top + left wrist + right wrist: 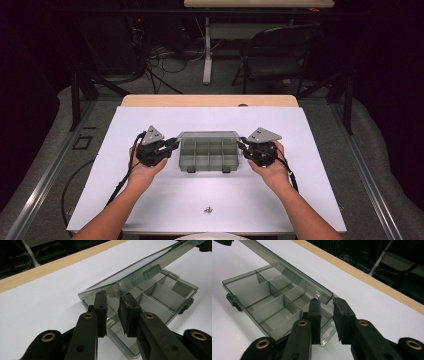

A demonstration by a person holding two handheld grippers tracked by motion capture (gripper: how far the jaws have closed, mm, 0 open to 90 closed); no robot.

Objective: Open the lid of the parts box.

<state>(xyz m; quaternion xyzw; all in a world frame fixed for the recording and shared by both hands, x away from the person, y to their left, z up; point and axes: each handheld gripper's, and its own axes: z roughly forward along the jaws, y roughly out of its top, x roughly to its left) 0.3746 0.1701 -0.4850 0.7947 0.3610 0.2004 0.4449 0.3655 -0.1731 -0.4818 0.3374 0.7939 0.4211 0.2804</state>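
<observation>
High view: one clear compartment box sits mid-table, its one lid half raised; two grippers, left gripper and right gripper, each pinch a lid corner, jaws narrowly parted.

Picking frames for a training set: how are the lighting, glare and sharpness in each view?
High view: white table cover evenly lit, room behind dark, all fairly sharp. Left gripper view: clear lid carries soft reflections; near claw arms slightly soft. Right gripper view: compartment box sharp, background dark.
</observation>
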